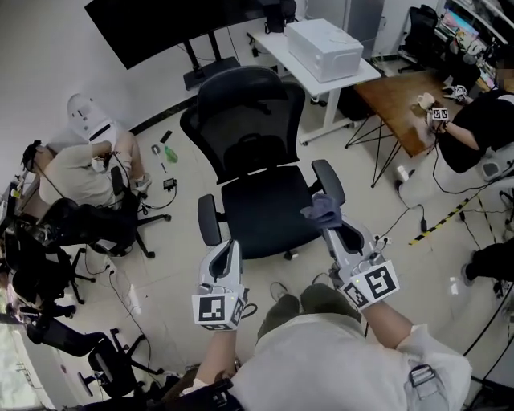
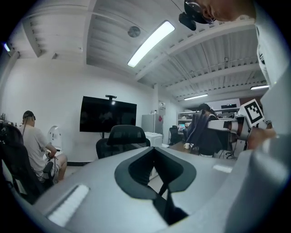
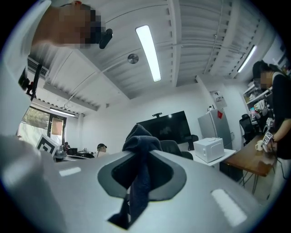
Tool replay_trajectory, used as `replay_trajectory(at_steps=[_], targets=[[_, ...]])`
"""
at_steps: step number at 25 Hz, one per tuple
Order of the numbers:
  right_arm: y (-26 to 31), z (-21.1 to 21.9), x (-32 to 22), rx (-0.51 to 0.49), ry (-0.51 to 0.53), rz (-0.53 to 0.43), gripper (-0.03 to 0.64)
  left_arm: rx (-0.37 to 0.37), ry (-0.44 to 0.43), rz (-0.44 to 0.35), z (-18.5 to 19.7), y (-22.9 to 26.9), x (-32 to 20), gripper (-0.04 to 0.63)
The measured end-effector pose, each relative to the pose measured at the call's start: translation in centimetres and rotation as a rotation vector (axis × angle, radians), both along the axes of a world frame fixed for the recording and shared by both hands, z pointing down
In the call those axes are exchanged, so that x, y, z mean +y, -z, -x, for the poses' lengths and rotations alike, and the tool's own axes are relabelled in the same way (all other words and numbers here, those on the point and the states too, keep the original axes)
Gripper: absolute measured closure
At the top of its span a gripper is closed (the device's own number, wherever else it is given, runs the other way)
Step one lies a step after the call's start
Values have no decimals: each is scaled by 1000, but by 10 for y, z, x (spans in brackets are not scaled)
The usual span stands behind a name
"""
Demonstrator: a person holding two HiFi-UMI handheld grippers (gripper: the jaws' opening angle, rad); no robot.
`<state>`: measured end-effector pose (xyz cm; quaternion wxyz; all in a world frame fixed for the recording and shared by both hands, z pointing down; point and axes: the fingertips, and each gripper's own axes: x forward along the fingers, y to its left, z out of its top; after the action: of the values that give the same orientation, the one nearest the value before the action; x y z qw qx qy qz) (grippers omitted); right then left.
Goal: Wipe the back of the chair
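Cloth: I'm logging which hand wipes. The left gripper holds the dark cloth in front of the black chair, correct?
No, the right gripper holds the cloth, as the right gripper view shows; the left gripper grips nothing. The chair is black.

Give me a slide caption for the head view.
Right gripper holds a dark cloth in front of a black office chair; left gripper shut, empty.

Office: swivel chairs (image 1: 255, 152), desks (image 1: 275, 46), big screen (image 1: 152, 24).
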<state>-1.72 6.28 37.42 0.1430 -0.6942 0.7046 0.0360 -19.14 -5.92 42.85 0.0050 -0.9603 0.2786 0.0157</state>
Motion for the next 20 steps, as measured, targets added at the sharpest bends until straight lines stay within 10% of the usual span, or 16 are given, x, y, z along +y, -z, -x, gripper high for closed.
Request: replay_trajectory(at_steps=[9, 20], targets=[[5, 18, 75, 1, 20, -28, 574, 27, 3, -18, 14, 7, 77, 505], [-48, 35, 303, -9, 54, -75, 574, 28, 55, -44, 54, -55, 311, 505]])
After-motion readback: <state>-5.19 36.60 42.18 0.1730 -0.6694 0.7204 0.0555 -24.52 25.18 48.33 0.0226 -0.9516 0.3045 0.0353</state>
